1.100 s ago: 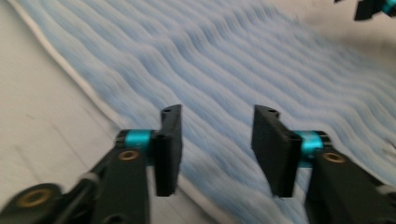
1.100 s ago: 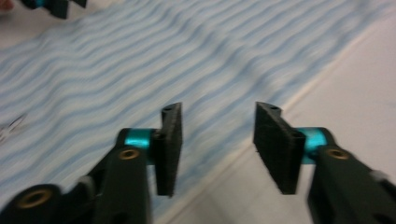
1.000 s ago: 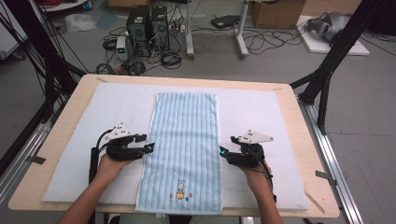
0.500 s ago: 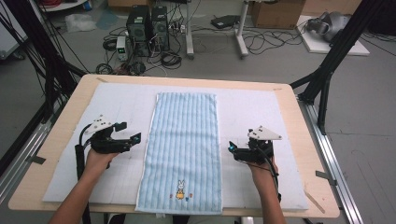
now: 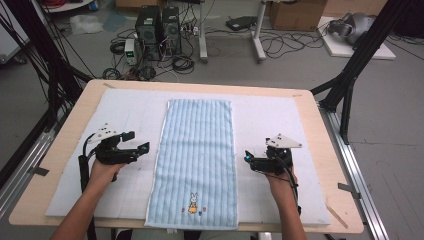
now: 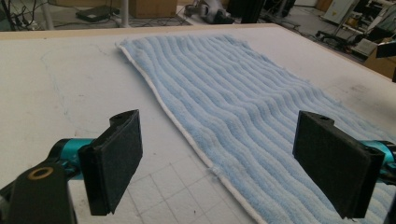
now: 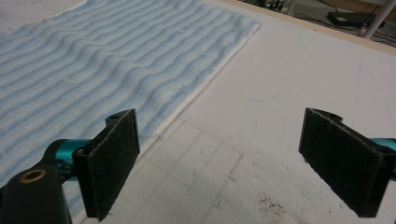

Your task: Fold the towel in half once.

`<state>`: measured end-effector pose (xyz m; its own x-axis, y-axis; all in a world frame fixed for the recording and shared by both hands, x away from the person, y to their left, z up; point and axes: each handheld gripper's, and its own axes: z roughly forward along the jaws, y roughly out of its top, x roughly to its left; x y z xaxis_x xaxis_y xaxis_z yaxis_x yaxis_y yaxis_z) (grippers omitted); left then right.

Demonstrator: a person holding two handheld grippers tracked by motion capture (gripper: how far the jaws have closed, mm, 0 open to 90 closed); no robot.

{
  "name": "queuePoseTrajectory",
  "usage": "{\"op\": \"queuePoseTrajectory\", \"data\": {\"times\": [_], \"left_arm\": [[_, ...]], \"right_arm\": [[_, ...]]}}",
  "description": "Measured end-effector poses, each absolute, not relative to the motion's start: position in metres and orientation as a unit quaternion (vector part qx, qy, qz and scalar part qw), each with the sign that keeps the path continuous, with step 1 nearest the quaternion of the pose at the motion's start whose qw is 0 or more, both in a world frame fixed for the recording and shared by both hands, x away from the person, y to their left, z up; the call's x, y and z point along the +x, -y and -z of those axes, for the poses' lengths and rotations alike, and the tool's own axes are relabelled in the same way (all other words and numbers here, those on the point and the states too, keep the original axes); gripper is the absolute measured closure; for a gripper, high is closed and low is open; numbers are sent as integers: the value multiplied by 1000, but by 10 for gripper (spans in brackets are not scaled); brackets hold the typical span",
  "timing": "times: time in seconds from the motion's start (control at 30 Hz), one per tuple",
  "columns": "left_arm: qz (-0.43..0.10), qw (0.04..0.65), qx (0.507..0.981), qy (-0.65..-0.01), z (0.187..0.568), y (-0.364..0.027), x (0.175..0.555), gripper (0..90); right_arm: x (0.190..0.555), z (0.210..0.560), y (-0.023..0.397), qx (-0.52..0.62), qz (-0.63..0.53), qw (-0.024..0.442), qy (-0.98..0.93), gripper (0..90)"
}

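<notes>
A light blue striped towel [image 5: 200, 145] lies flat and lengthwise on the white mat [image 5: 125, 110], with a small rabbit picture near its front end. My left gripper [image 5: 138, 142] hovers just left of the towel's left edge, open; its jaws have just been opening and hold nothing. In the left gripper view the towel [image 6: 224, 79] runs ahead between the wide pads [image 6: 114, 163]. My right gripper [image 5: 247, 158] sits just right of the towel's right edge, open; its jaws have just been opening too, with nothing gripped. In the right gripper view the towel's edge [image 7: 196, 93] passes near the left pad [image 7: 112, 163].
The mat covers a wooden table [image 5: 320, 115]. Black frame posts [image 5: 350, 75] stand at the table's far corners, with metal rails [image 5: 362, 175] along its sides. Computer towers [image 5: 157, 27] and cables lie on the floor behind.
Both grippers have let go of the towel's side edges and opened. The left hand drew back to the left, the right hand slightly to the right. The towel stays flat.
</notes>
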<state>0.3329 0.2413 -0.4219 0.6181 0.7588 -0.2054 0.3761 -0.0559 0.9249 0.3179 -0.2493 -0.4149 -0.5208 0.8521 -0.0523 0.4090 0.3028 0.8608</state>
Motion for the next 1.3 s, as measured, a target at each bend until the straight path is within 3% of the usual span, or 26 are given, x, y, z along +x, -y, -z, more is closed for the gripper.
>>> {"op": "queuePoseTrajectory", "data": {"times": [0.57,0.73,1.0,1.3], "left_arm": [[-173,544,702,-425,424,-240,340,195],[-172,559,683,-438,421,-242,348,204],[-177,528,694,-456,412,-223,385,251],[-171,510,688,-488,416,-206,423,244]], "right_arm": [[318,417,254,423,-424,262,-757,116],[318,418,254,423,-426,256,-758,116],[319,419,251,422,-432,252,-757,117],[319,419,253,425,-432,249,-755,116]]}}
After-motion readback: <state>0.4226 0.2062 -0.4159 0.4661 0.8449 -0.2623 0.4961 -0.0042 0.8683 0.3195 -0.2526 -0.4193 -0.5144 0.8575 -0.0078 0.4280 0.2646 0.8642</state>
